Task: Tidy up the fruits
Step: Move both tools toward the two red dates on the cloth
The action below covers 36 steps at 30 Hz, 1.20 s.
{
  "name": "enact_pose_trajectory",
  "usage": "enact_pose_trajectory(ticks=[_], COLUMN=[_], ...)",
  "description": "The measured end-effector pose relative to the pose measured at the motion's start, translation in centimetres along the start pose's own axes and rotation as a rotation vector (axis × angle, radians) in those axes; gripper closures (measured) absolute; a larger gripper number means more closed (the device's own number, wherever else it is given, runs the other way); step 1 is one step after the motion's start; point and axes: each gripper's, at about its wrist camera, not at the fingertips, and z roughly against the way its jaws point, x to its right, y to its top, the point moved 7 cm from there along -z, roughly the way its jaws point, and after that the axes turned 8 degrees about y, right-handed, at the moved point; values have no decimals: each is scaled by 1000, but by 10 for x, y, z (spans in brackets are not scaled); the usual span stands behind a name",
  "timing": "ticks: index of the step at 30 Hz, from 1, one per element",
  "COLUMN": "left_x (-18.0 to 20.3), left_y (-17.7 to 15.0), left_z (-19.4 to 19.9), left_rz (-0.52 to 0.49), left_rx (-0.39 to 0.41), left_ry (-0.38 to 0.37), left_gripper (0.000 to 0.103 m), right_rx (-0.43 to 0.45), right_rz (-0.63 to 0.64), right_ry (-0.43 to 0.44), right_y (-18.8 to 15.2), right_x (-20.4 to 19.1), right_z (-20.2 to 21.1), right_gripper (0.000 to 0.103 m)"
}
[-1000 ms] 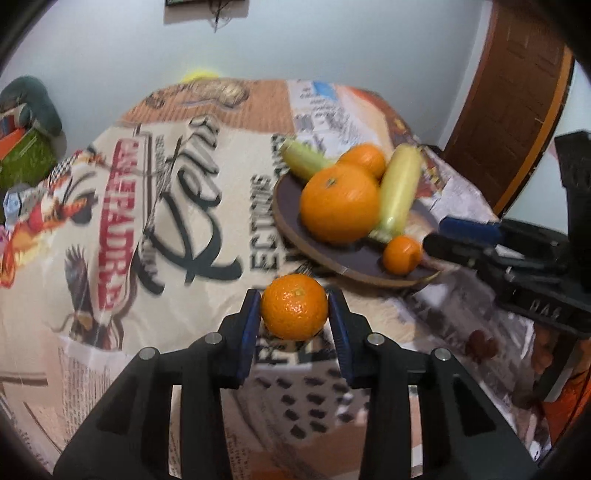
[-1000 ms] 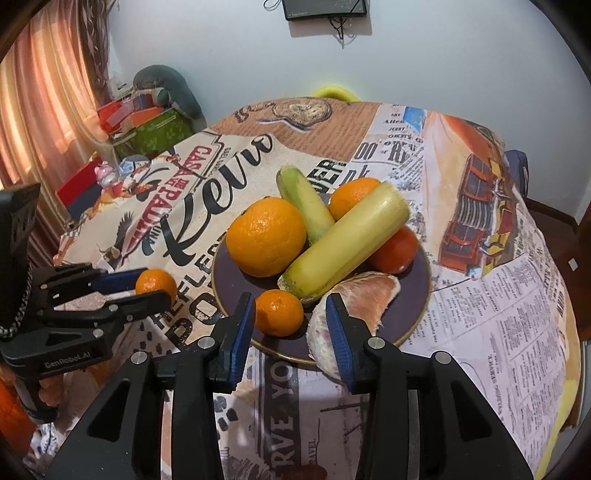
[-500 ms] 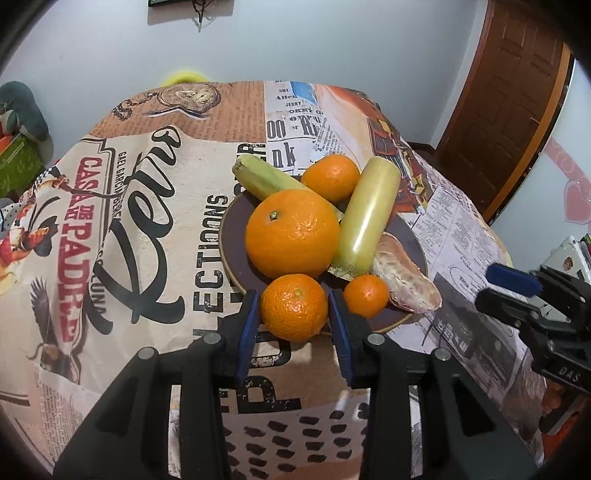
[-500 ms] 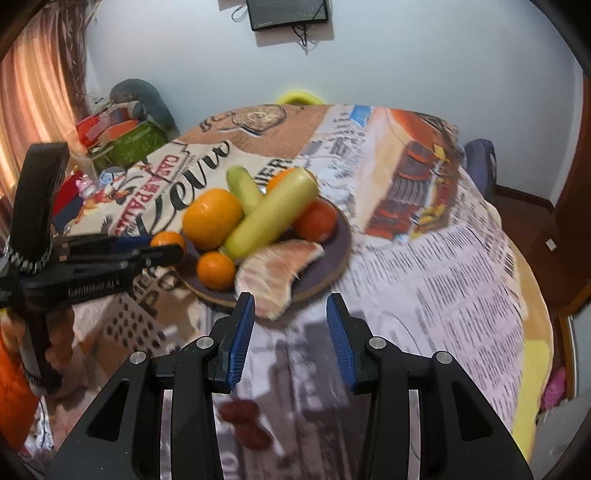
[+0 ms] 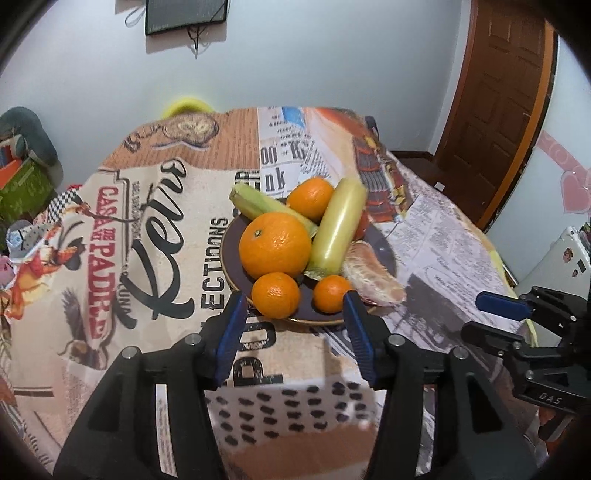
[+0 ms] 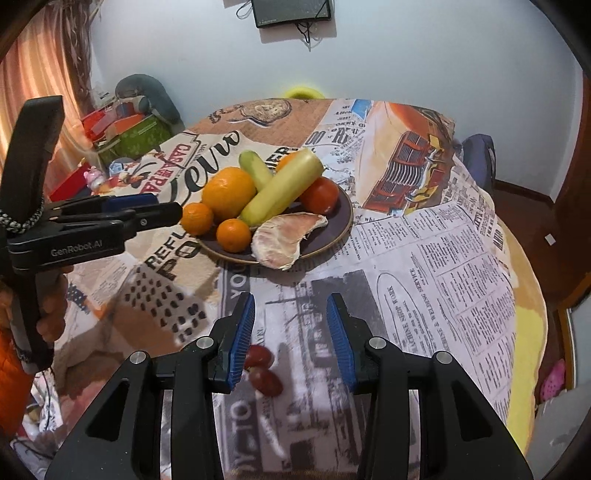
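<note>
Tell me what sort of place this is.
Probably a room in a home: a round table under a printed tablecloth, a plate of fruit, a wall-mounted screen, a wooden door and a curtain.

A cloth-covered table carries a fruit plate and grapes.
</note>
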Motion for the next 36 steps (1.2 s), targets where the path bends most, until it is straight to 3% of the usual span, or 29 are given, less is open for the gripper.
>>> enact_pose_trajectory(ticks=[10, 16, 32, 36], left_x=[15, 26, 42, 43], left_y=[-15, -37, -89, -88], left_z=[63, 80, 47, 40], left_rz=[-3, -3, -33, -34], left_rx=[62, 47, -77, -88], left_ry=[0, -23, -16, -22], left_gripper=[44, 42, 42, 42], right_rx=[15, 0, -119, -138], right_rz=[14, 8, -17, -16], right_ry=[-32, -42, 21, 22], right_y=[-17, -32, -59, -59], right_x=[-15, -21, -21, -17], right_z=[36, 43, -9, -24], right_gripper=[66, 66, 66, 73])
